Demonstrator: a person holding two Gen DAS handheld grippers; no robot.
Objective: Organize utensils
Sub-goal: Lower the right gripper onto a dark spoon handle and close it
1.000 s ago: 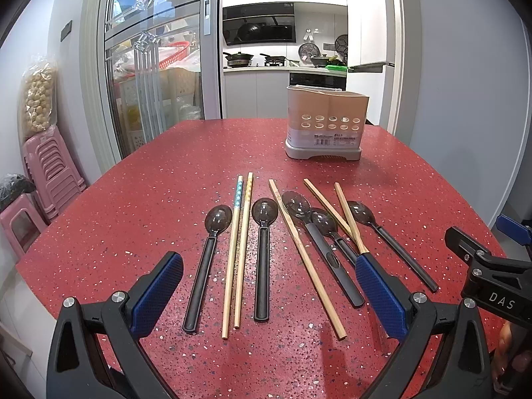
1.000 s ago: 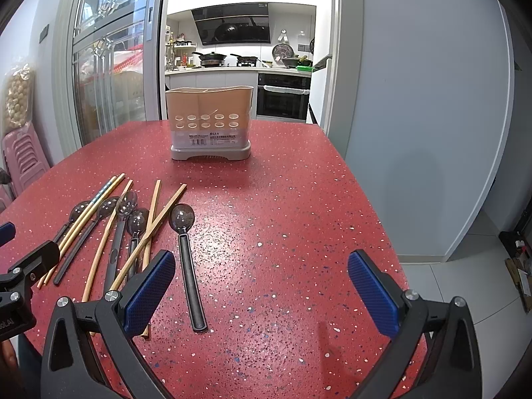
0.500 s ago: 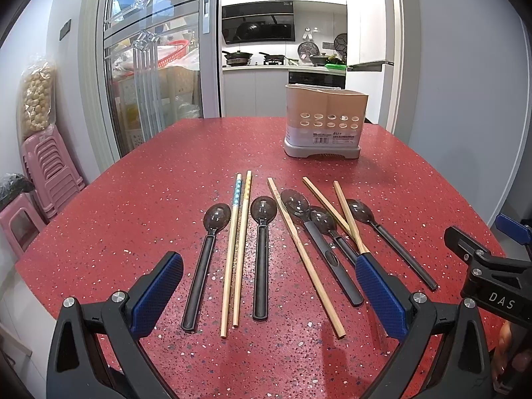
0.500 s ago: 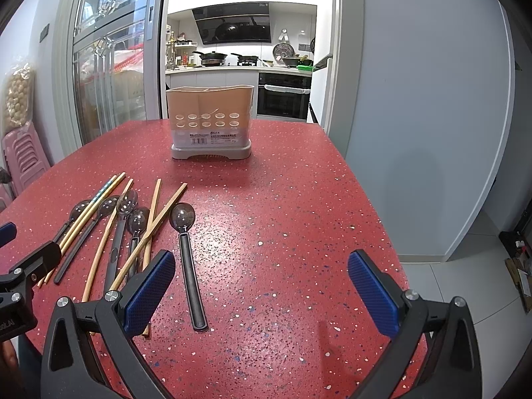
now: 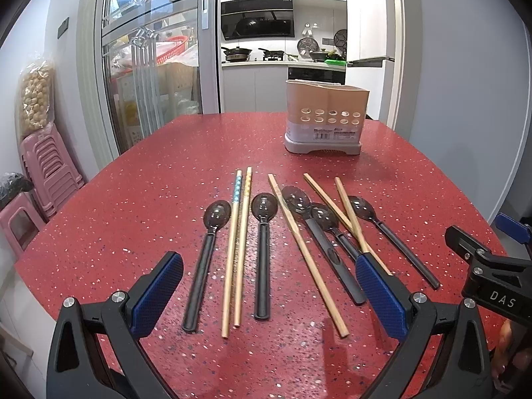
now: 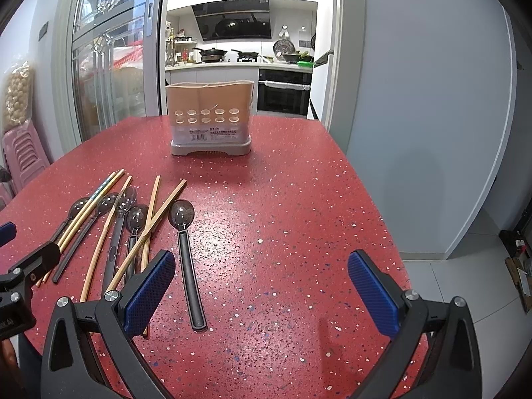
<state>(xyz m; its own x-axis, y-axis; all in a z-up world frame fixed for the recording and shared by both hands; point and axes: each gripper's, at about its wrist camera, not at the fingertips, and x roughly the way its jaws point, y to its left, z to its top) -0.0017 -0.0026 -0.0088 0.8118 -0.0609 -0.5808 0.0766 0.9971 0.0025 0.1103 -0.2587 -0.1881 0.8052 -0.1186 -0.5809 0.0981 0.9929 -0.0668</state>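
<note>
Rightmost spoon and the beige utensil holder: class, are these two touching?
Apart. The right wrist view shows bare red table between the rightmost spoon and the utensil holder.

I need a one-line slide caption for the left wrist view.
Open left gripper above five spoons and five chopsticks on red table, holder behind.

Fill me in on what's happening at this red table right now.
A person holds a two-finger gripper in each hand above the red table, about to sort utensils. The left gripper and the right gripper are both open and hold nothing. Five dark spoons and five wooden chopsticks lie loose on the tabletop, some crossing each other. The beige utensil holder stands upright at the far side, with nothing visibly sticking out of it.
</note>
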